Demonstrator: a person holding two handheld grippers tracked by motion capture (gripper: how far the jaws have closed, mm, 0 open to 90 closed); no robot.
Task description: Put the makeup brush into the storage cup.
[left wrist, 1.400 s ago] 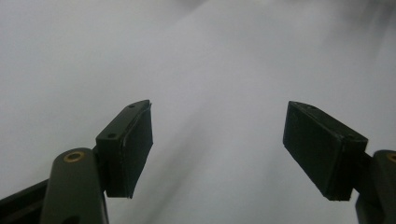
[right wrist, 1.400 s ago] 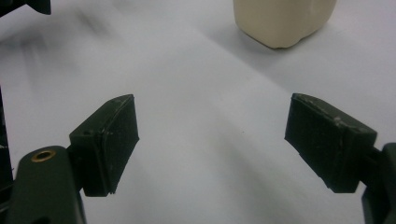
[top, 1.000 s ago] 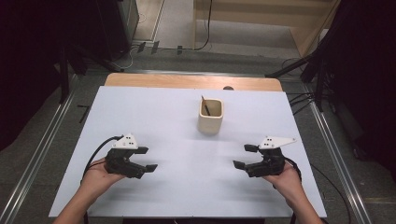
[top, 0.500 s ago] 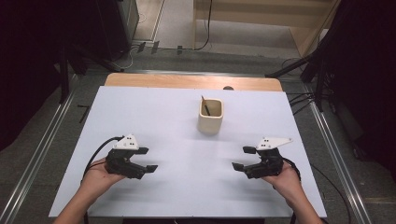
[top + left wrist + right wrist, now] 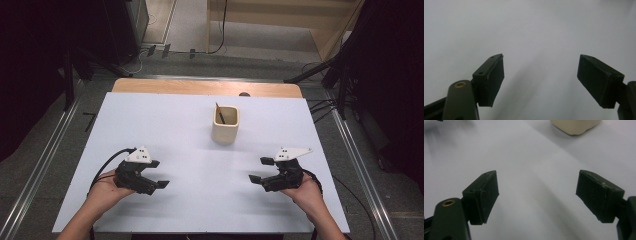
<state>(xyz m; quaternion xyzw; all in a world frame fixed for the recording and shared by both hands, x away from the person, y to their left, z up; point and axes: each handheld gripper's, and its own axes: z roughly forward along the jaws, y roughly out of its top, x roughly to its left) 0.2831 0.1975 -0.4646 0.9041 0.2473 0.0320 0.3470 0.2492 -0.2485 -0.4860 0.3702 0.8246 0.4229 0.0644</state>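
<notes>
A cream square cup (image 5: 226,124) stands upright near the middle of the white table (image 5: 165,125), with a thin dark stick (image 5: 219,113) leaning inside it. My left gripper (image 5: 159,174) rests low at the front left, jaws wide apart with nothing between them; its own view has the left gripper (image 5: 540,77) over bare white surface. My right gripper (image 5: 261,169) sits at the front right, open and empty, pointing left. In its own view the right gripper (image 5: 537,195) faces the table, and the cup's base (image 5: 574,126) is at the top edge.
A wooden strip (image 5: 205,87) edges the table's far side. Metal rails (image 5: 47,150) run along the floor on both sides. Cables (image 5: 320,107) and dark stands lie beyond the table's right corner. Both cables trail back toward the person's wrists.
The right gripper has shifted slightly left and toward the table's middle. The left gripper and the cup have stayed put.
</notes>
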